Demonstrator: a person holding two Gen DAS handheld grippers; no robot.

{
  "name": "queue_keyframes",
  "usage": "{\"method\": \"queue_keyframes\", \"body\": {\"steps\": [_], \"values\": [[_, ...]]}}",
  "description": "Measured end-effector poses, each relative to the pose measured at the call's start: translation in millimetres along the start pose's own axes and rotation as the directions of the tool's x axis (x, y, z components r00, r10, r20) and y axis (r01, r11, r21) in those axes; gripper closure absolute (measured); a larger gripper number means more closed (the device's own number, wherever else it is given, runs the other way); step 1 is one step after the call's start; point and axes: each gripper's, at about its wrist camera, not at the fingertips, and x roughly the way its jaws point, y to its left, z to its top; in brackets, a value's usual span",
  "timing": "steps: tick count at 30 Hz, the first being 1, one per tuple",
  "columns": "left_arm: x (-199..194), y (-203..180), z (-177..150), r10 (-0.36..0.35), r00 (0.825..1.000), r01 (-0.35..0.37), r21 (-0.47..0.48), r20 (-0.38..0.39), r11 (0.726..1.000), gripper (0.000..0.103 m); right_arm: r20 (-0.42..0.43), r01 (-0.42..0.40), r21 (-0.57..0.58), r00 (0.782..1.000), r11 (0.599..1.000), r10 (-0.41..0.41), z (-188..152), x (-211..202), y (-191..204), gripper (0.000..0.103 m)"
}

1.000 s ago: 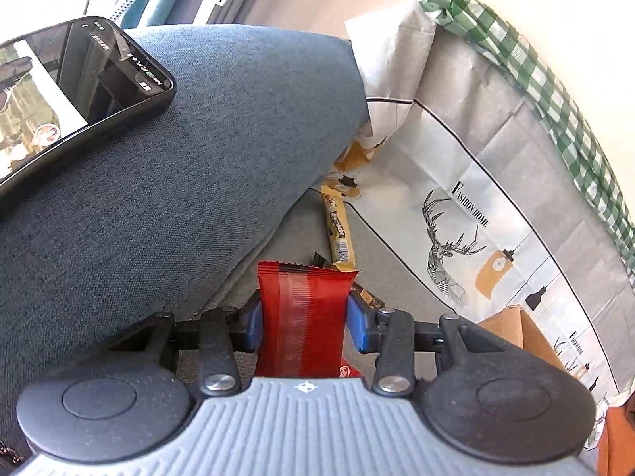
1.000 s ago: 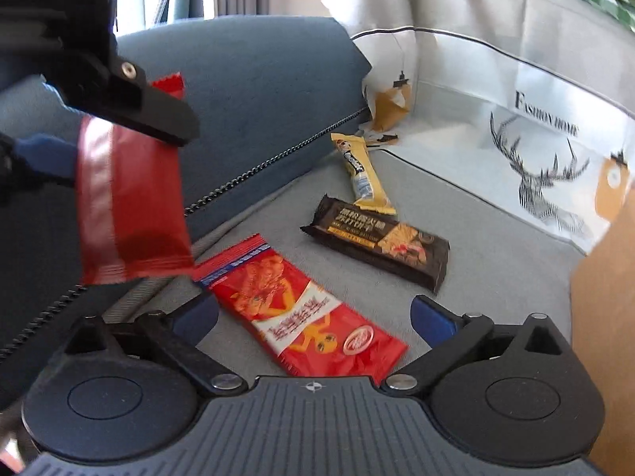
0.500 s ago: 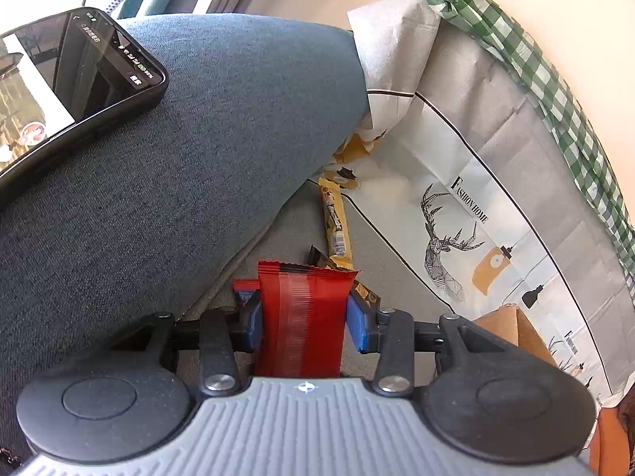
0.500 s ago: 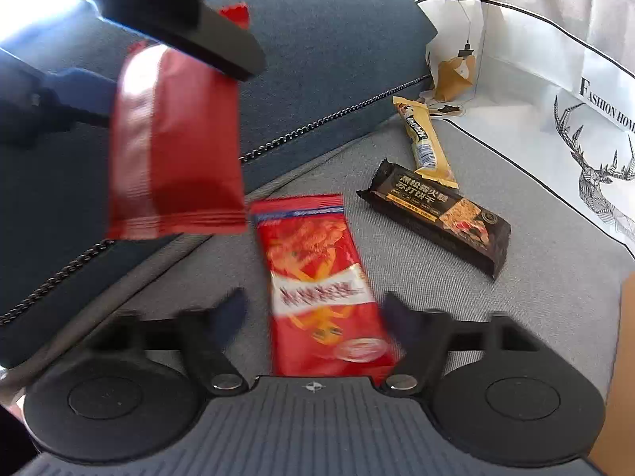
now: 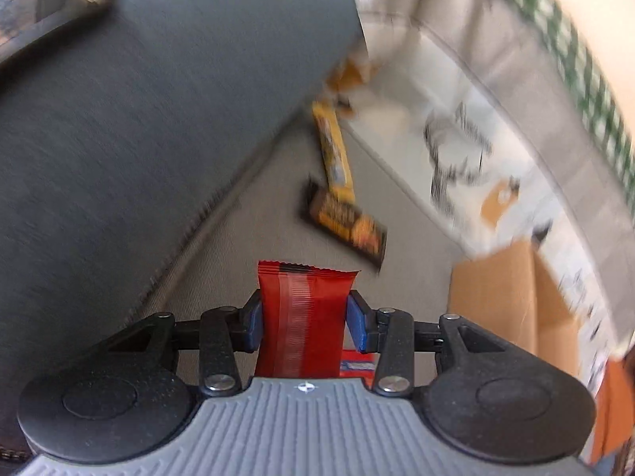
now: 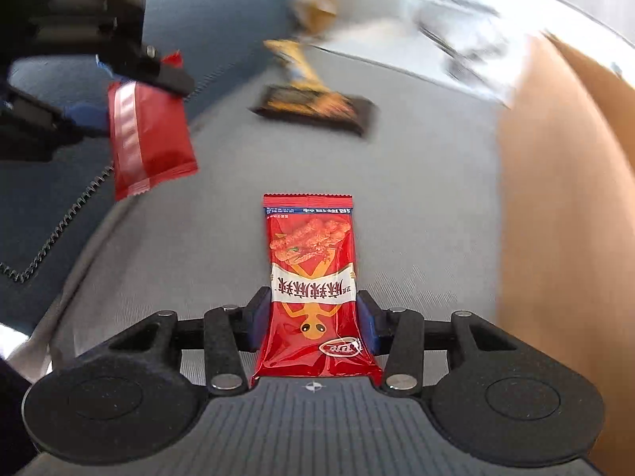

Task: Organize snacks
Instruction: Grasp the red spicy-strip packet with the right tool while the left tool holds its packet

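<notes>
The left gripper (image 5: 304, 319) is clamped on a plain red snack packet (image 5: 303, 317), its blue pads (image 5: 357, 323) pressing both sides and the packet held up off the grey sofa seat (image 5: 238, 261). The right gripper (image 6: 313, 325) has its fingers closed against the sides of a red printed snack packet (image 6: 313, 277), which lies flat along the seat, pointing away. In the right wrist view the plain red packet hangs to the far left. Farther off lie a dark snack bar (image 6: 317, 109) and a yellow bar (image 6: 295, 63), touching at one end. A cardboard box (image 6: 563, 214) stands on the right, a printed cloth (image 5: 456, 127) beyond.
</notes>
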Motion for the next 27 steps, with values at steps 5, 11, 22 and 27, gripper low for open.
{"method": "queue_keyframes", "body": {"steps": [5, 11, 22, 27], "values": [[28.8, -15.5, -13.6, 0.078, 0.987, -0.058, 0.137, -0.144, 0.989, 0.056, 0.022, -0.018, 0.091, 1.000, 0.996, 0.016, -29.1, -27.9, -11.3, 0.055], [40.8, -25.1, -28.9, 0.141, 0.972, -0.099, 0.223, -0.186, 0.970, 0.055, 0.024, -0.052, 0.089, 0.998, 0.995, 0.050, -43.2, -20.8, -16.0, 0.041], [51.6, -46.7, -42.9, 0.203, 0.961, -0.138, 0.308, -0.187, 0.941, 0.050, 0.038, -0.044, 0.010, 0.998, 0.999, 0.044, -43.5, -14.2, -10.5, 0.035], [61.1, -55.8, -48.0, 0.245, 0.951, -0.167, 0.354, -0.188, 0.920, 0.050, 0.046, -0.028, 0.005, 0.999, 1.000, 0.028, -44.0, -17.9, -10.9, 0.051]]}}
